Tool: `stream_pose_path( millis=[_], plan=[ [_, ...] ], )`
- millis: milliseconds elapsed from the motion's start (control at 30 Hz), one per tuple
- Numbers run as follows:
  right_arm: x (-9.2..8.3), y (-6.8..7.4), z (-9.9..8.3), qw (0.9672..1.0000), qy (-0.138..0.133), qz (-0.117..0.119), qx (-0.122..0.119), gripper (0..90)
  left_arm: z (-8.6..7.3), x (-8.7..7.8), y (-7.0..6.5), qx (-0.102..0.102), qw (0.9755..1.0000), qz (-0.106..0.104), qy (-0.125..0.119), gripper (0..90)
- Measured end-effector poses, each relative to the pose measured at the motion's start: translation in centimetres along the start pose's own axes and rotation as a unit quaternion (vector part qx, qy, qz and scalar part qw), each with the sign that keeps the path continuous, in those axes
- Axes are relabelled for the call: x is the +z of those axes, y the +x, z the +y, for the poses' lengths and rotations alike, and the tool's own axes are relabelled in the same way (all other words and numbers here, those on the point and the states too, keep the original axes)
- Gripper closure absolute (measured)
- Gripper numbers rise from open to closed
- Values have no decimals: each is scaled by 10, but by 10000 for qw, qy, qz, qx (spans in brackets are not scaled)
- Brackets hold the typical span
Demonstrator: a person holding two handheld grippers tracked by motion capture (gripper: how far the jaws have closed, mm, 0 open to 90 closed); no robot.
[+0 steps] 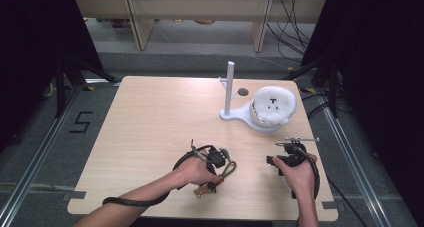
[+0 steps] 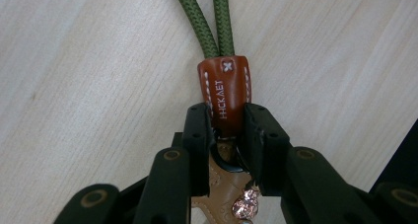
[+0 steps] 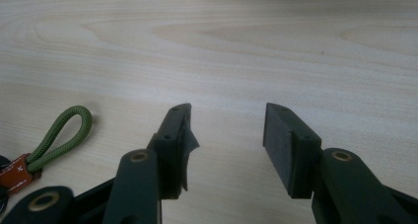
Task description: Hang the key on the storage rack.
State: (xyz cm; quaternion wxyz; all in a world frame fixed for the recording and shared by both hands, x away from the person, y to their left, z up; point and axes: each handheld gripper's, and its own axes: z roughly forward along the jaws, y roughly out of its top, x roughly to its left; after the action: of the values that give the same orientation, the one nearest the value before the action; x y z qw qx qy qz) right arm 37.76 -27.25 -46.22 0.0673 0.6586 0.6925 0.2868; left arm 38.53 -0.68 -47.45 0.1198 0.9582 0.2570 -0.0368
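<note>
Room: grey floor is seen around a pale wooden bench [image 1: 150,117], with light wooden furniture legs and loose cables behind it and black curtains at both sides.
Landmark: a white stand [image 1: 229,89] with an upright post is set toward the far right of the bench; all places below are given relative to it.
Plush item: a white fluffy round thing [image 1: 273,106] with a small dark mark on top is rested on the base of the white stand, just to the right of the post.
Keychain strap: a green cord loop [image 2: 209,17] joined by a brown leather tab [image 2: 224,88] with white stitching is laid flat on the bench, well apart from the white stand, on the near side and slightly to its left. A tan leather piece and a coppery metal fitting are seen behind the tab, between the jaws.
Left hand-held gripper [image 2: 223,123]: it is clenched on the brown leather tab, the jaws being pressed against both sides of the tab's lower end while the cord runs away from them. It is held low over the bench, near the front edge, left of the white stand.
Right hand-held gripper [image 3: 226,135]: it is released, the jaws being held apart over bare wood with nothing between them. It is placed near the front edge, on the near side of the white stand and slightly right of it; the green cord loop is seen at the left of its own view.
</note>
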Motion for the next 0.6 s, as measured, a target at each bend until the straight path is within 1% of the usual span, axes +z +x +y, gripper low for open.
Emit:
stream_pose_path(
  millis=[200, 233, 300, 333, 367, 400, 433, 467, 500, 533, 567, 600],
  plan=[
    [0, 0, 0, 10000, -10, 7, 9, 544, -2, 0, 0, 97, 9999, -23, -77, 727],
    [0, -1, 0, 10000, -8, 48, -17, 544, -2, 0, 0, 104, 9999, -26, -84, 727],
    [-1, -1, 0, 10000, -16, 50, -26, 542, -3, 0, 0, 203, 9998, -9, -88, 727],
    [-1, 0, 0, 9999, 7, 71, 83, 541, -4, 0, 0, 240, 9997, 1, -104, 728],
    [-1, -1, 0, 10000, -42, -2, 21, 540, -4, 0, -1, 259, 9996, 0, -117, 728],
    [-1, 0, 0, 10000, -54, -26, 53, 539, -5, 0, 0, 289, 9995, 1, -121, 728],
    [-2, -1, 0, 10000, -40, 21, 38, 539, -5, 0, -1, 301, 9994, 4, -147, 729],
    [-2, -1, 0, 10000, -66, 3, 24, 538, -6, 0, -1, 310, 9993, -4, -196, 729],
    [-2, -1, 0, 9999, -117, -107, 55, 538, -6, 0, -1, 327, 9993, -43, -166, 729],
    [-2, -1, 0, 9999, -109, 24, 72, 537, -7, 0, -1, 325, 9992, -69, -211, 730],
    [-3, -2, 0, 10000, -69, -6, 54, 536, -8, 0, -1, 340, 9991, -85, -224, 730],
    [-2, -2, 0, 9999, -89, -49, 40, 536, -9, 0, -1, 345, 9990, -99, -251, 730]
  ],
)
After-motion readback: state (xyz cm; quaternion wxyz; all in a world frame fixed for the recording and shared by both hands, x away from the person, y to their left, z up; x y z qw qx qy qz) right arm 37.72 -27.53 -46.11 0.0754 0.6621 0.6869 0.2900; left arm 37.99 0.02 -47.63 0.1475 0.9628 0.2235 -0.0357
